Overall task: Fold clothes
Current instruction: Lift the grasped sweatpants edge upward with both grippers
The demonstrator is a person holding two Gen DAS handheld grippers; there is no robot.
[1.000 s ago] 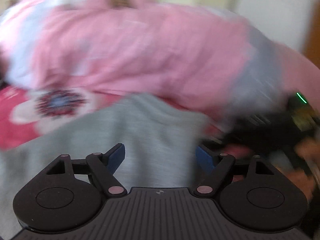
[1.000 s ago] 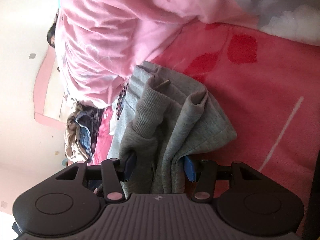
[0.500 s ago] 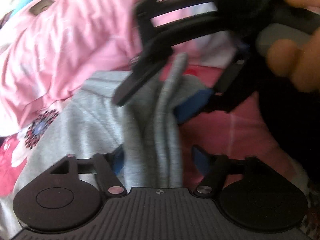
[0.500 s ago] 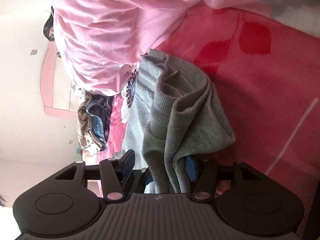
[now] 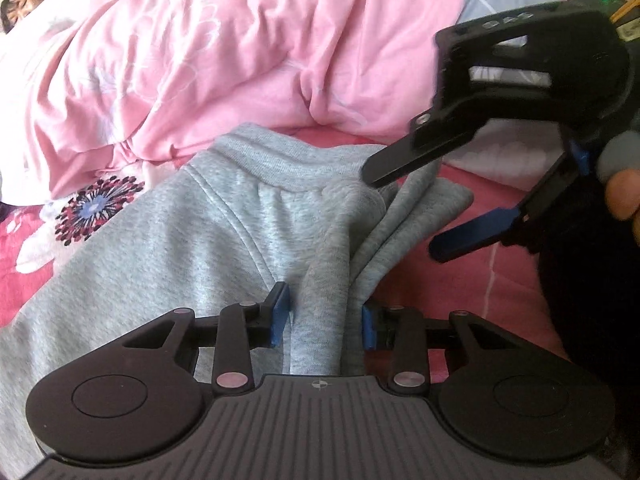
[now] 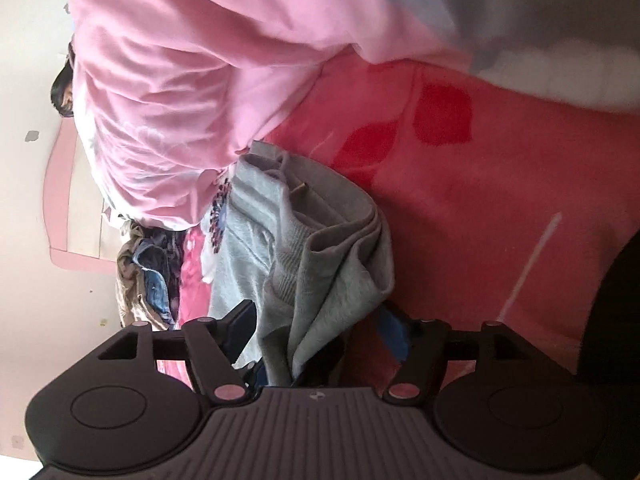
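A grey sweatshirt (image 5: 224,236) lies on a red flowered blanket (image 5: 28,256). A bunched grey fold of it (image 5: 324,312) runs between the blue pads of my left gripper (image 5: 325,320), which is closed on it. My right gripper (image 5: 404,208) shows in the left wrist view at the upper right, its jaws wide apart around the top of the fold, one finger touching the cloth. In the right wrist view the sweatshirt (image 6: 320,264) hangs loosely between the spread fingers of the right gripper (image 6: 320,328).
A pink duvet (image 5: 224,48) is heaped behind the sweatshirt, with a person's head (image 5: 16,4) at its far left. A pile of other clothes (image 6: 144,280) lies by the pink headboard (image 6: 60,200). Red blanket (image 6: 500,200) spreads to the right.
My left gripper has closed on the grey fold. My right gripper has opened, let the fold go and drawn back up to the right.
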